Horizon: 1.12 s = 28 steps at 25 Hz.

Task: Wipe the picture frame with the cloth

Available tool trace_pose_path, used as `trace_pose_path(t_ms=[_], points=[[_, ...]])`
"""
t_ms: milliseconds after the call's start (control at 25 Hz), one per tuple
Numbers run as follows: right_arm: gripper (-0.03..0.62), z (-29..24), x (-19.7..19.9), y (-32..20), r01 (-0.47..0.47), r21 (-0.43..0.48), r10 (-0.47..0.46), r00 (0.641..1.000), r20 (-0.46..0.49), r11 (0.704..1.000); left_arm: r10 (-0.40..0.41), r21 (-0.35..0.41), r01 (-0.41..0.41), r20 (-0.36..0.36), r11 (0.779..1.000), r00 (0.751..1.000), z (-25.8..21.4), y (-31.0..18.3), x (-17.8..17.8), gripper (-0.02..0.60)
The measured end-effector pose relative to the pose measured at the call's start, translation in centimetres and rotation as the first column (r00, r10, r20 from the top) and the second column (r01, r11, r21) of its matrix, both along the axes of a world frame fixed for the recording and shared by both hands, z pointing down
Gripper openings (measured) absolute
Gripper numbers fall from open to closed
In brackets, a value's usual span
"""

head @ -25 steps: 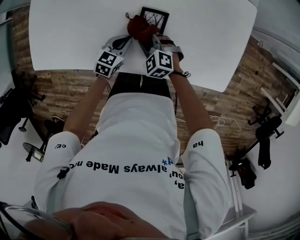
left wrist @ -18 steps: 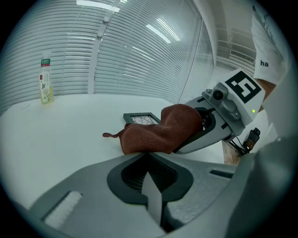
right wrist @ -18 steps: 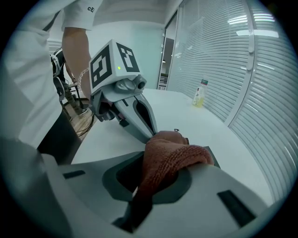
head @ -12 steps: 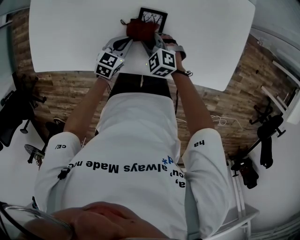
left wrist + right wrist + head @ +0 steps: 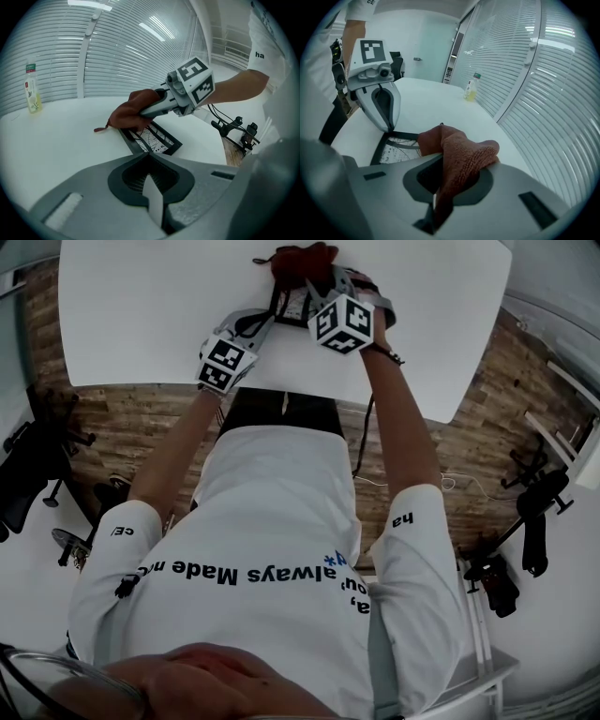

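Note:
A black picture frame (image 5: 289,302) with a branch drawing lies flat on the white table (image 5: 141,296); it also shows in the left gripper view (image 5: 157,140) and the right gripper view (image 5: 396,147). My right gripper (image 5: 314,279) is shut on a rust-red cloth (image 5: 302,257), (image 5: 461,157), pressing it on the frame's far end (image 5: 133,115). My left gripper (image 5: 270,317) has its jaws shut at the frame's near left corner (image 5: 388,127), pinning that corner. The right gripper and cloth hide much of the frame in the head view.
A small bottle (image 5: 31,89), (image 5: 470,89) stands far off on the table by the blinds. The table's near edge runs just behind both marker cubes. Office chairs (image 5: 33,451) and stands sit on the wood floor beyond the table.
My right gripper has carried the cloth away from me, from the frame's near left part to its far end. The left gripper has stayed at the frame's near corner.

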State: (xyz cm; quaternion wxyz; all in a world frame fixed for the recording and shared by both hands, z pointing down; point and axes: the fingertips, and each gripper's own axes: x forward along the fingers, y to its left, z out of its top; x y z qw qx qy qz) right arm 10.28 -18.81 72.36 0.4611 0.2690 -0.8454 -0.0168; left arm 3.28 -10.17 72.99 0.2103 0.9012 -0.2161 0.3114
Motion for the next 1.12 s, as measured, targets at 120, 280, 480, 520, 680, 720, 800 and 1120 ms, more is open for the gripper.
trace_pose_path(t_ms=[120, 280, 480, 520, 680, 720, 800, 1120], points=[[0.031, 0.1, 1.1, -1.6, -0.022, 0.006, 0.022, 1.000, -0.009, 1.000, 0.000, -0.003, 0.000, 0.000, 1.000, 1.000, 0.2, 0.0, 0.0, 0.002], [0.031, 0.4, 1.3, -1.7, -0.023, -0.005, 0.023, 1.000, -0.004, 1.000, -0.008, -0.004, 0.008, -0.007, 1.000, 1.000, 0.4, 0.0, -0.1, 0.002], [0.031, 0.7, 0.0, 1.3, 0.003, -0.033, -0.003, 1.000, 0.009, 0.999, -0.014, 0.006, 0.014, 0.003, 1.000, 1.000, 0.7, -0.1, -0.3, 0.002], [0.031, 0.9, -0.3, 2.1, 0.010, -0.041, -0.009, 1.000, 0.015, 0.999, -0.015, 0.004, 0.014, 0.005, 1.000, 1.000, 0.8, -0.1, -0.3, 0.002], [0.031, 1.2, -1.8, 5.4, 0.017, -0.071, -0.014, 0.999, 0.047, 0.997, -0.015, 0.002, 0.015, 0.002, 1.000, 1.000, 0.8, -0.1, -0.3, 0.002], [0.031, 1.1, -2.2, 6.3, 0.023, -0.079, -0.019, 0.998, 0.053, 0.997, -0.014, 0.001, 0.014, 0.005, 1.000, 1.000, 0.8, -0.1, -0.4, 0.002], [0.031, 0.9, -3.1, 8.1, 0.043, -0.096, -0.038, 0.997, 0.061, 0.994, -0.014, -0.001, 0.014, 0.011, 1.000, 1.000, 0.8, -0.1, -0.5, 0.002], [0.031, 0.8, -4.6, 12.1, 0.075, -0.122, -0.064, 0.994, 0.092, 0.990, -0.014, 0.007, 0.014, 0.013, 1.000, 1.000, 0.6, -0.5, -0.2, 0.002]])
